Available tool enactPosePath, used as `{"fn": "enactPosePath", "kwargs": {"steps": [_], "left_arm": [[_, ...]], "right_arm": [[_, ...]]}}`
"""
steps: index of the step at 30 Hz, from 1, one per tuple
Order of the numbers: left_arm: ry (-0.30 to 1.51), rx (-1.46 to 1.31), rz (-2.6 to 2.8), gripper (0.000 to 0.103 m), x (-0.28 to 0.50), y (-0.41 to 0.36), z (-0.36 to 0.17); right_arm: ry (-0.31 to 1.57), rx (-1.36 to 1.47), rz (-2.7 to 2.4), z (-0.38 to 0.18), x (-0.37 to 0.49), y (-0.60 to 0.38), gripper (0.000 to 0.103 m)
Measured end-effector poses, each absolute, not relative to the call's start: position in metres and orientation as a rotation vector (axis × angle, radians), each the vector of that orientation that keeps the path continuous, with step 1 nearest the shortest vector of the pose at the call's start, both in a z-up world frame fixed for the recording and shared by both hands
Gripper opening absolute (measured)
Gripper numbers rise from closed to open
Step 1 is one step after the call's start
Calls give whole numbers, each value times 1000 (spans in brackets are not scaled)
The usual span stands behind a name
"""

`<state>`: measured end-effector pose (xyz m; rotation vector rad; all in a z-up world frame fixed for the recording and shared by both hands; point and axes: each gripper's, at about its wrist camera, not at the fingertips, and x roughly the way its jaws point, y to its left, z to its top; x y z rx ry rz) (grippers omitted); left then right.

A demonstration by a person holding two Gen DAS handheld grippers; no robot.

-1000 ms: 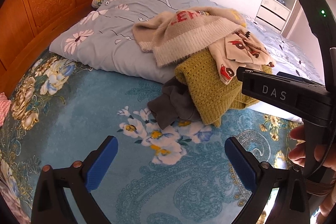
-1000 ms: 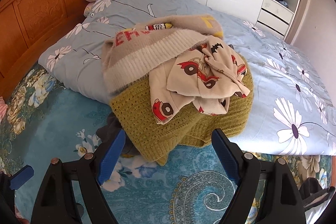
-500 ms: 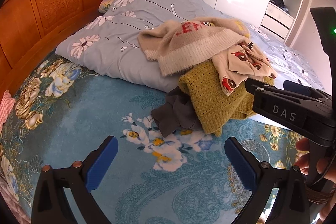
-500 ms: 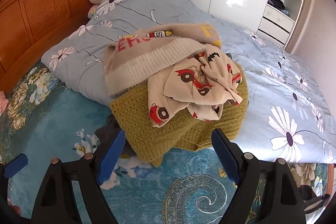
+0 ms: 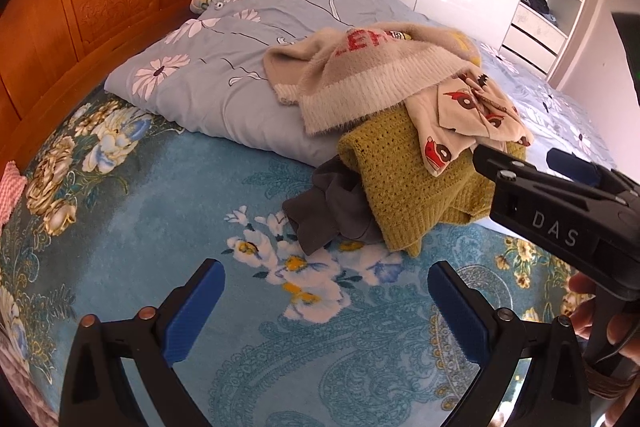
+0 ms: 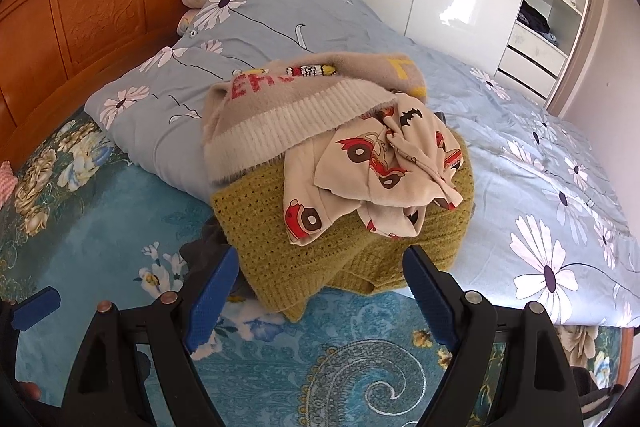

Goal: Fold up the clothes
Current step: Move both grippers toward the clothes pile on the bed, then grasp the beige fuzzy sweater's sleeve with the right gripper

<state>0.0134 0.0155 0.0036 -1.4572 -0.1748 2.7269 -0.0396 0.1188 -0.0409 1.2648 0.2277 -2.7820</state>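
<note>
A heap of clothes lies on the bed: a fuzzy beige sweater [image 6: 296,107] with red letters on top, a cream garment with red cars [image 6: 376,167] beside it, an olive knit sweater [image 6: 340,247] underneath and a dark grey garment [image 5: 332,207] at the bottom left. My left gripper [image 5: 324,303] is open over the blue floral sheet, short of the heap. My right gripper [image 6: 316,287] is open just in front of the olive sweater, holding nothing. In the left wrist view the right gripper [image 5: 560,211] shows from the side, a hand [image 5: 592,311] on its handle.
A light blue quilt with white daisies [image 6: 304,27] lies behind and right of the heap. An orange wooden headboard [image 6: 88,11] stands at the left. White wardrobe doors and open shelves [image 6: 540,11] are at the back. A pink cloth [image 5: 10,187] lies at the far left edge.
Both grippers have drawn back from the heap, so it looks smaller and farther. Both stay open. The clothes have not moved.
</note>
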Motion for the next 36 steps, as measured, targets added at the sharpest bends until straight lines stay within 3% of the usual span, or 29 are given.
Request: {"fn": "enactPosePath", "kwargs": {"steps": [27,36], "left_arm": [[-276,-1447,2738,103,2,-13,4],[-186,-1356,2819,103,31,-62,1]], "right_arm": [[230,1254,-2775,-44,-55,107,85],[-4,1273,-2712,-62,-104,93,85]]}}
